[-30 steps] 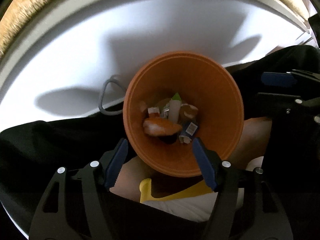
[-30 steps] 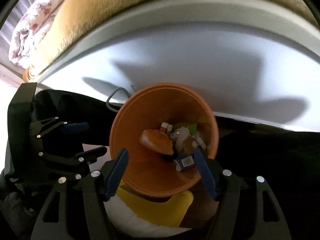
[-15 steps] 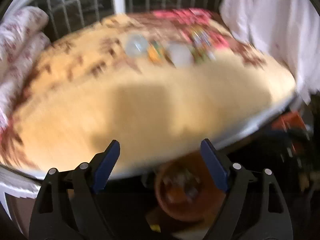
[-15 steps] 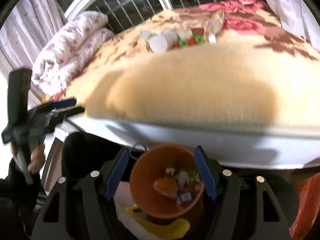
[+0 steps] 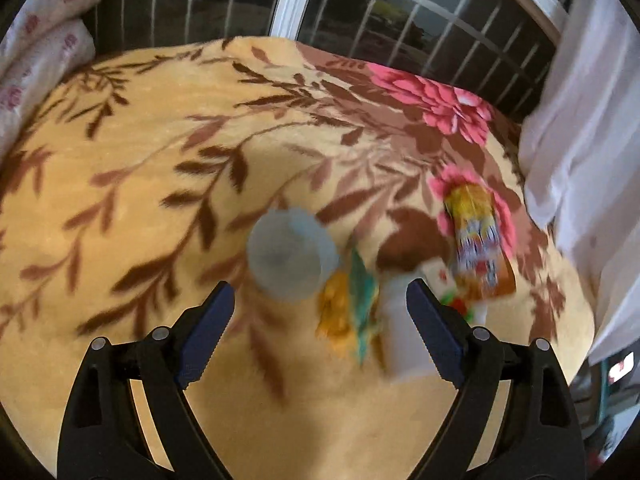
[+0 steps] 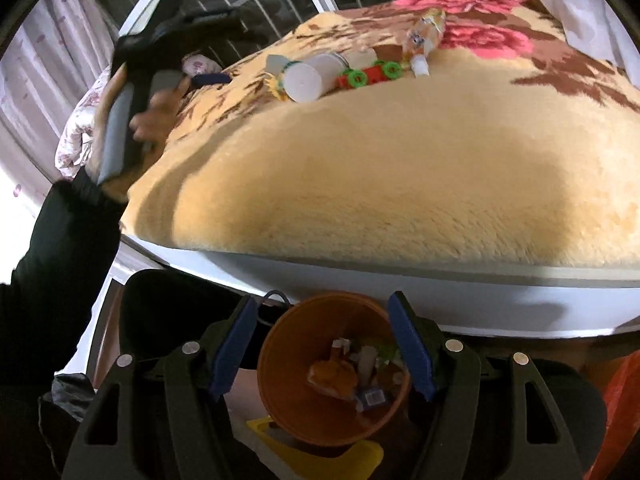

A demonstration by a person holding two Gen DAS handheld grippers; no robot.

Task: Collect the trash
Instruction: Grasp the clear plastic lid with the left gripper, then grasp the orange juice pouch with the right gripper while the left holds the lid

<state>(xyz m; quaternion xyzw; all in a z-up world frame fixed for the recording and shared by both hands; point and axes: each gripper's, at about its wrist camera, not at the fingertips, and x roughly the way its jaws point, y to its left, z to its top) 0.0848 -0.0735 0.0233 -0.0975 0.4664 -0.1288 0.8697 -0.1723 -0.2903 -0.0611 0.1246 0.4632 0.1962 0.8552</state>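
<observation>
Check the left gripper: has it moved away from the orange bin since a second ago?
Yes. The left gripper has swung up from over the bin to above the blanket, its jaws having just been opening, empty, facing the clear cup.

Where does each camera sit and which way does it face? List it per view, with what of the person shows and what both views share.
Left wrist: on the left gripper, above the blanket, looking down at a plastic cup and wrappers; only its open fingers show.
Right wrist: on the right gripper, off the bed's edge, over the orange bin, facing the bed; its open fingers, a black sleeve and the left hand show.
Shared: the blanket, cup and wrappers.
</observation>
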